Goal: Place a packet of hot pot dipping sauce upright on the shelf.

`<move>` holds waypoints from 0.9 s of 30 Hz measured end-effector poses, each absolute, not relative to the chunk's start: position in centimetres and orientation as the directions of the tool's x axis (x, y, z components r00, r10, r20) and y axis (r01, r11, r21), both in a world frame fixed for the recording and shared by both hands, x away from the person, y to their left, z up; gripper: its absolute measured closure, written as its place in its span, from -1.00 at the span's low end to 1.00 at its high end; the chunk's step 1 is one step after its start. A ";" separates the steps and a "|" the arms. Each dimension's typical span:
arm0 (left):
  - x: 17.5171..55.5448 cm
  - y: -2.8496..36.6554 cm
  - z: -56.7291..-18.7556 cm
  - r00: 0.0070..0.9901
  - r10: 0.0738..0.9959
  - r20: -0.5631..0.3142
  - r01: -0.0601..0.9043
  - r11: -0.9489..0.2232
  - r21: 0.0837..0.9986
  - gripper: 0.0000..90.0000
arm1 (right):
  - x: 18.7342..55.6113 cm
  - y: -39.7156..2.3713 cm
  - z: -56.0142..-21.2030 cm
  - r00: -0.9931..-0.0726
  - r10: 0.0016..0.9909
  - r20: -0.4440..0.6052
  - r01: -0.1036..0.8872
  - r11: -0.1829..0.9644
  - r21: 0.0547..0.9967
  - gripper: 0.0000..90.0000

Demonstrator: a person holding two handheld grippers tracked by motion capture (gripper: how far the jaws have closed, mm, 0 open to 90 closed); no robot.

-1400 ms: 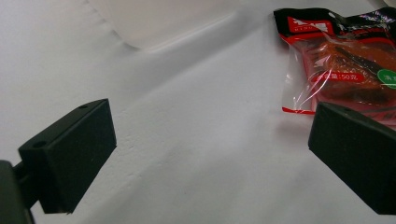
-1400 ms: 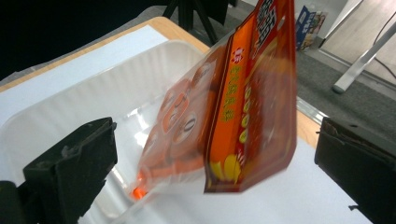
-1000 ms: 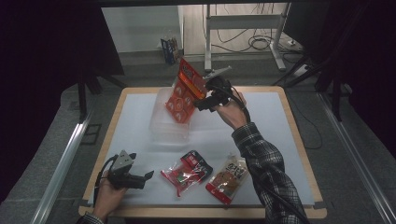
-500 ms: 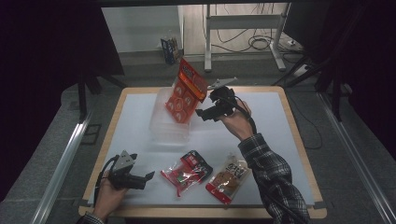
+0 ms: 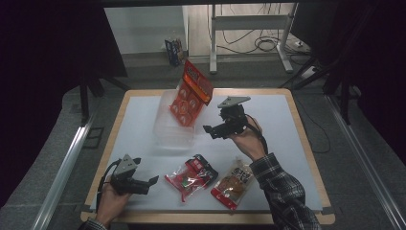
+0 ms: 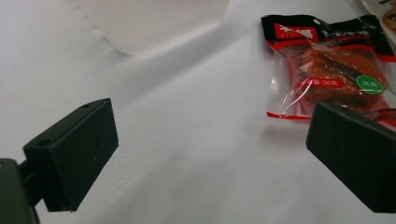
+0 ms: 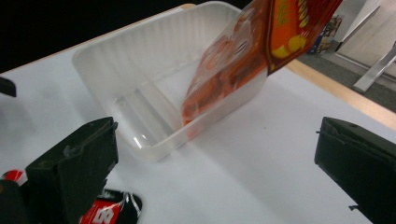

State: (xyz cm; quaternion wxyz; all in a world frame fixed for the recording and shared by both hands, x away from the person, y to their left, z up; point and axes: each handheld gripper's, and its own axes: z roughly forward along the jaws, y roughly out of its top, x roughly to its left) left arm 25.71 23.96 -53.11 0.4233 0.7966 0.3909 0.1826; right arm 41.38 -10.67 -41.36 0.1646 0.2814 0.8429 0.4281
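Orange packet (image 5: 190,94) leans upright in clear tray (image 5: 165,125); both tools, left (image 5: 143,184) & right (image 5: 214,131), wide, empty.

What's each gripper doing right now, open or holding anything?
Left gripper: open, empty, low over the table near the red-and-black snack packet.
Right gripper: open, empty, beside the clear tray.

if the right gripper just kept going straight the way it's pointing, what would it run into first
Most likely the clear plastic tray, near its front corner. The right gripper is open and aims across bare white tabletop at it. The orange snack bag leaning in the tray sits farther back, though depth is hard to judge.
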 end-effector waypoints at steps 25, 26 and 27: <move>25.4 23.5 -52.8 0.659 0.750 -0.053 0.462 -0.348 0.816 -0.96 | 36.5 -13.9 -44.4 -0.810 0.583 -0.059 0.313 0.515 0.798 -1.00; 25.4 23.5 -52.7 0.663 0.747 -0.055 0.460 -0.348 0.817 -0.96 | 36.2 -14.0 -44.6 -0.811 0.582 -0.061 0.311 0.517 0.797 -1.00; 25.4 23.5 -52.7 0.665 0.745 -0.056 0.458 -0.347 0.819 -0.96 | 36.0 -14.1 -44.7 -0.813 0.579 -0.066 0.306 0.521 0.797 -1.00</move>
